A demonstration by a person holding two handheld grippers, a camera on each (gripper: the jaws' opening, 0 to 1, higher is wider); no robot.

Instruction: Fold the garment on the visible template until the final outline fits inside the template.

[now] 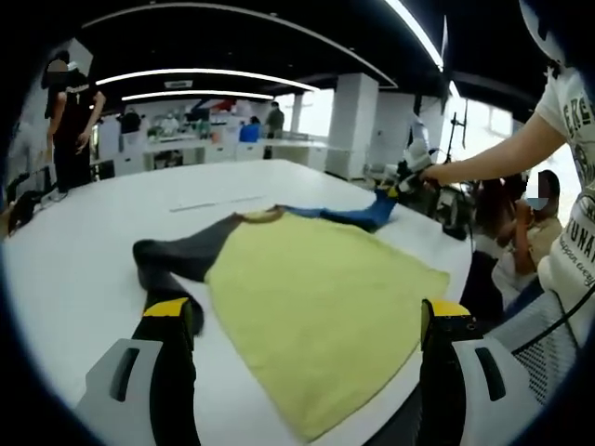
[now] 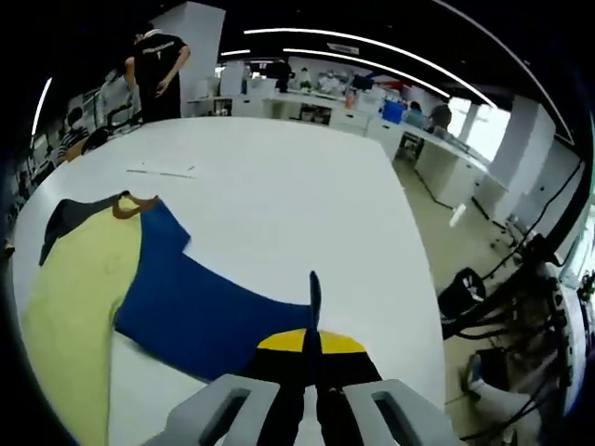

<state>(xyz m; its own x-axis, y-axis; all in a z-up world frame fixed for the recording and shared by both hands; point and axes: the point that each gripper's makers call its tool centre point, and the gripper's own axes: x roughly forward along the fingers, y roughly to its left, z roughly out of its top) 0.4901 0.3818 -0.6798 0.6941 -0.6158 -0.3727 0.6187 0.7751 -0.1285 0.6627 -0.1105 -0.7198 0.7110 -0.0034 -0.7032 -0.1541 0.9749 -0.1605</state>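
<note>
A garment lies flat on the white table (image 1: 84, 251), with a yellow body (image 1: 316, 279), a dark grey sleeve (image 1: 181, 251) and a blue sleeve (image 1: 358, 216). In the left gripper view my left gripper (image 1: 307, 316) stands open low over the yellow body's near edge, holding nothing. My right gripper (image 1: 402, 189) is at the far right, shut on the tip of the blue sleeve. In the right gripper view the blue sleeve (image 2: 204, 307) spreads out from my right gripper (image 2: 313, 325), whose jaws pinch its edge. The yellow body (image 2: 74, 279), orange collar (image 2: 135, 204) and grey sleeve (image 2: 65, 214) lie left. A faint line (image 1: 218, 202) marks the table beyond the garment.
A standing person (image 1: 72, 111) is at the table's far left. The table's right edge (image 2: 423, 279) drops to the floor, with chairs and cables (image 2: 521, 307) beside it. Seated people (image 1: 535, 223) are near that edge. Desks (image 1: 223, 139) line the back.
</note>
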